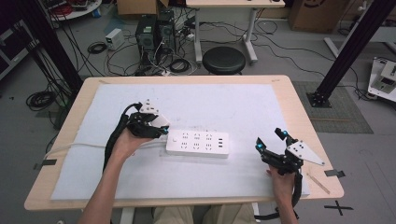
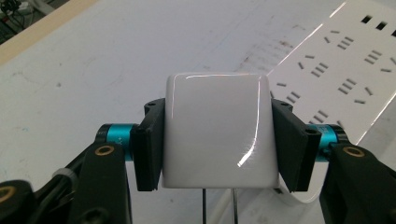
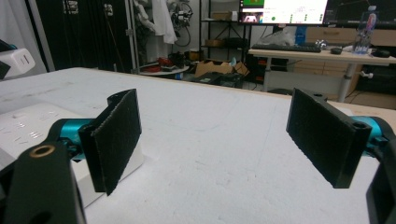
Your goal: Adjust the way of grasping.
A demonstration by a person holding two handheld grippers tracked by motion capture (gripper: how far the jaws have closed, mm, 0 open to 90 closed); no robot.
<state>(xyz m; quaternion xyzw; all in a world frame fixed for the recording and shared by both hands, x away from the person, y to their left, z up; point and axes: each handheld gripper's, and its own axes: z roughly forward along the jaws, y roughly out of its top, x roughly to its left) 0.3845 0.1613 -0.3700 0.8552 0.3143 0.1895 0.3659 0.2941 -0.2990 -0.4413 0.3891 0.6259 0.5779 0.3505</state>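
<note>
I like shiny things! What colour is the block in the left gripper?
The block is glossy white, pinched between black jaws. The left gripper view shows it best.

Glossy white cube-shaped plug adapter (image 2: 217, 130): side faces hidden behind the black jaw pads; prongs cut off by the bottom edge.
White rectangular plastic power strip (image 2: 343, 70): right end cut off beyond the adapter; in the right gripper view (image 3: 28, 126), partly hidden by the jaw.

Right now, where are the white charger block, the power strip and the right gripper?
white charger block (image 2: 215, 133): left gripper view, its glossy top face between the jaws.
power strip (image 1: 198, 143): high view, middle of its socket face.
right gripper (image 1: 269, 139): high view, midway between its open fingertips.
</note>
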